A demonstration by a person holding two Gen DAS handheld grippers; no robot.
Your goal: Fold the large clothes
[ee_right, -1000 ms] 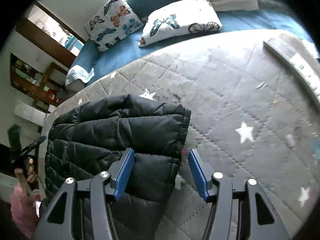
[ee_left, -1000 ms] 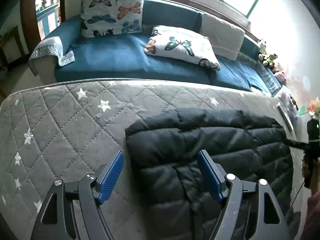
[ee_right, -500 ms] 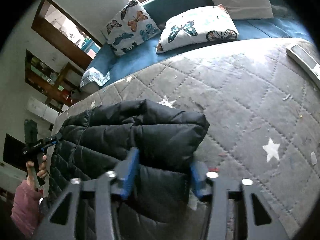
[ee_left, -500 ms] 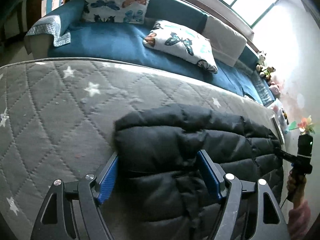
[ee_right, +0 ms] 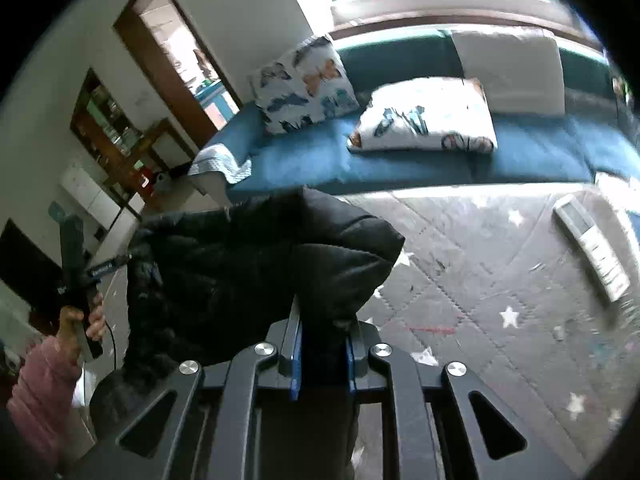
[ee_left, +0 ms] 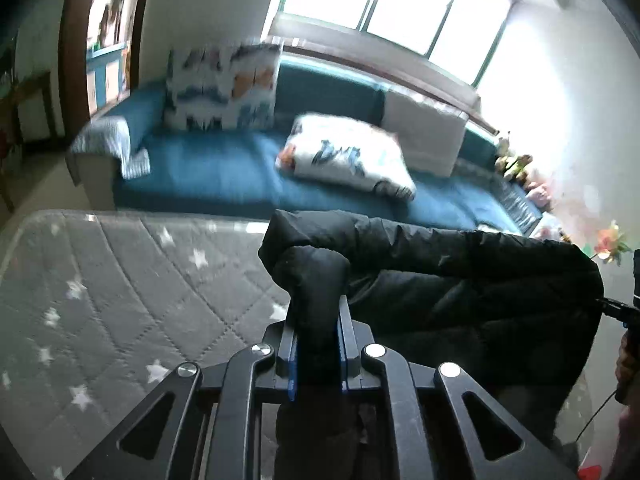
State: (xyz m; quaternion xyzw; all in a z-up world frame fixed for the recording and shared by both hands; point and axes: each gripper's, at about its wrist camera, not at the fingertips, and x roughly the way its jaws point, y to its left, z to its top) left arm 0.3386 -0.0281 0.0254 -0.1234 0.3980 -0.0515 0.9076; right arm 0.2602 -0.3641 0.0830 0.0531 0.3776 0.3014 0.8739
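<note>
A black puffer jacket [ee_left: 460, 280] hangs lifted above the grey star-quilted mattress [ee_left: 120, 288], stretched between both grippers. My left gripper [ee_left: 318, 312] is shut on the jacket's left corner, which bulges up between the blue pads. In the right wrist view my right gripper [ee_right: 324, 320] pinches the other corner of the jacket [ee_right: 240, 264]; its jaws are closing with the padded cloth squeezed between them. Each gripper shows at the far edge of the other's view, held by a hand [ee_right: 86, 320] in a pink sleeve.
A blue sofa [ee_left: 208, 176] with butterfly pillows [ee_left: 348, 156] runs along the mattress's far side under bright windows. A white remote control [ee_right: 592, 248] lies on the mattress [ee_right: 500, 280] at the right. Small toys [ee_left: 516, 164] sit at the sofa's right end.
Both grippers closed on the jacket's near corners and rose, lifting that edge off the mattress. Both views tilted up and are motion-blurred.
</note>
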